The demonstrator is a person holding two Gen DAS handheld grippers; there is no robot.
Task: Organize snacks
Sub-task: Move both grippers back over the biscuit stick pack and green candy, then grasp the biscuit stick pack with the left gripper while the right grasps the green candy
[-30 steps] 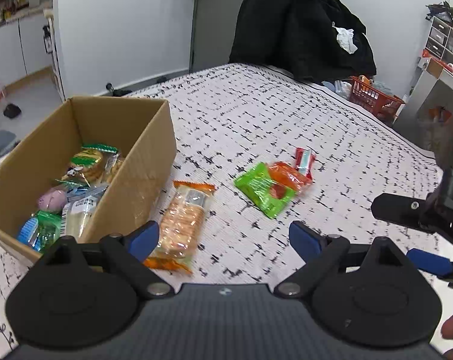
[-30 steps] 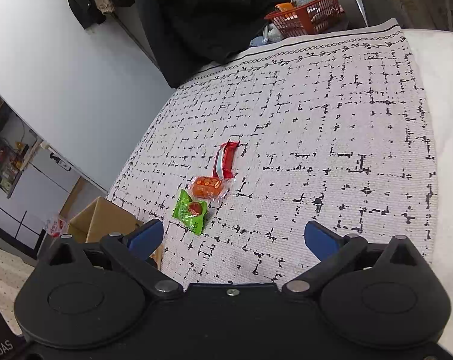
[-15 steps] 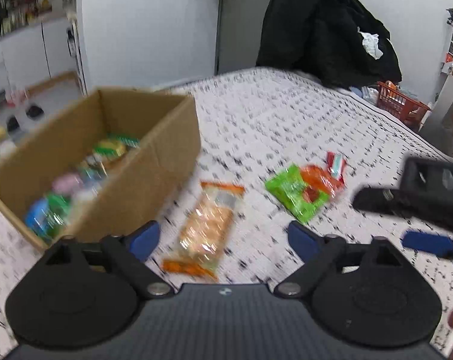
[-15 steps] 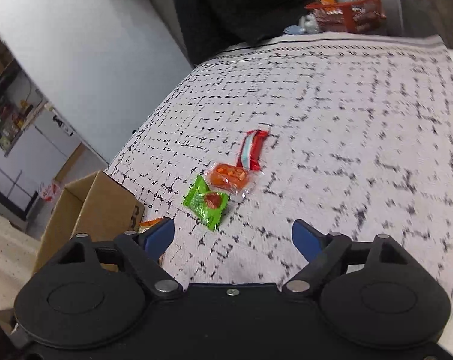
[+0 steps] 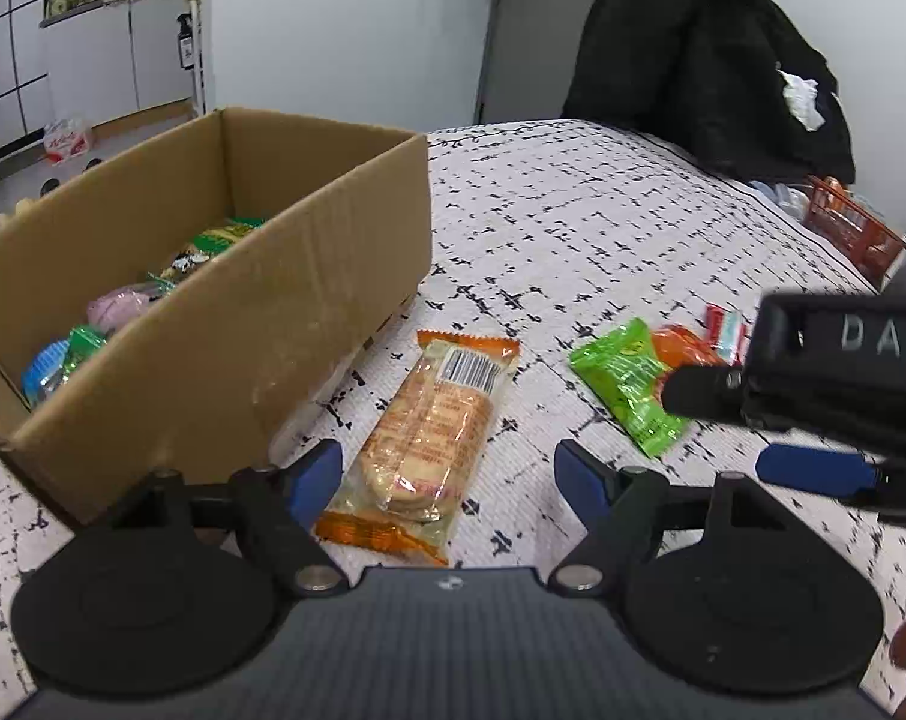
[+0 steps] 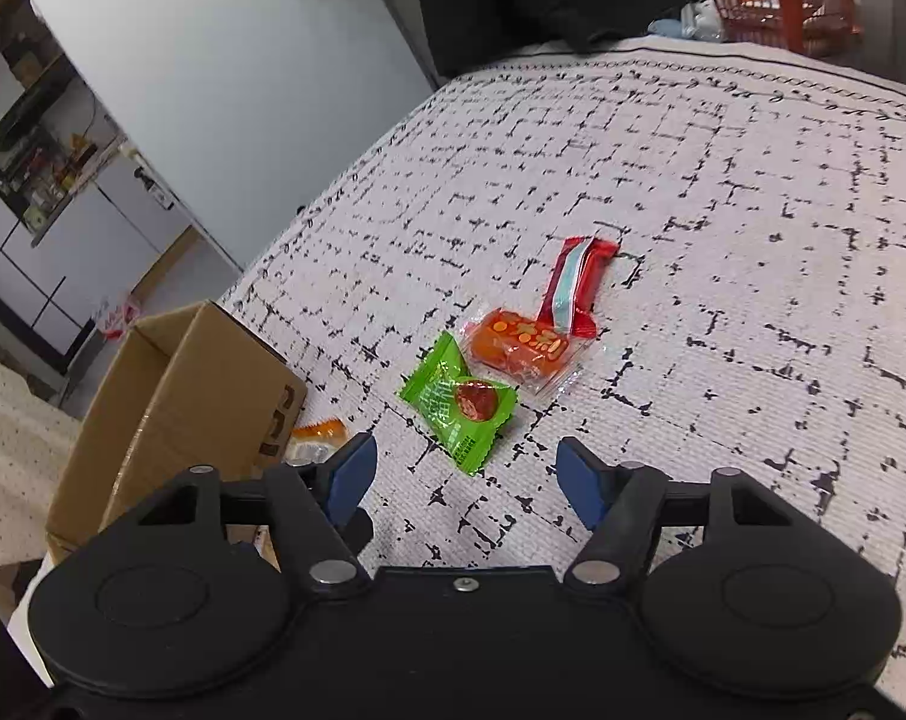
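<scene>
A cardboard box with several snacks inside stands on the patterned cloth; it also shows in the right wrist view. An orange cracker packet lies beside the box, between the fingers of my open, empty left gripper. A green packet, an orange packet and a red bar lie just ahead of my open, empty right gripper. The right gripper also shows in the left wrist view, over the green packet.
A black coat hangs at the bed's far end. A red basket sits on the floor beyond the far edge. Cabinets stand to the left past the box.
Both grippers have moved forward and lower toward the snacks. The right gripper has come in over the green packet. Both stay open.
</scene>
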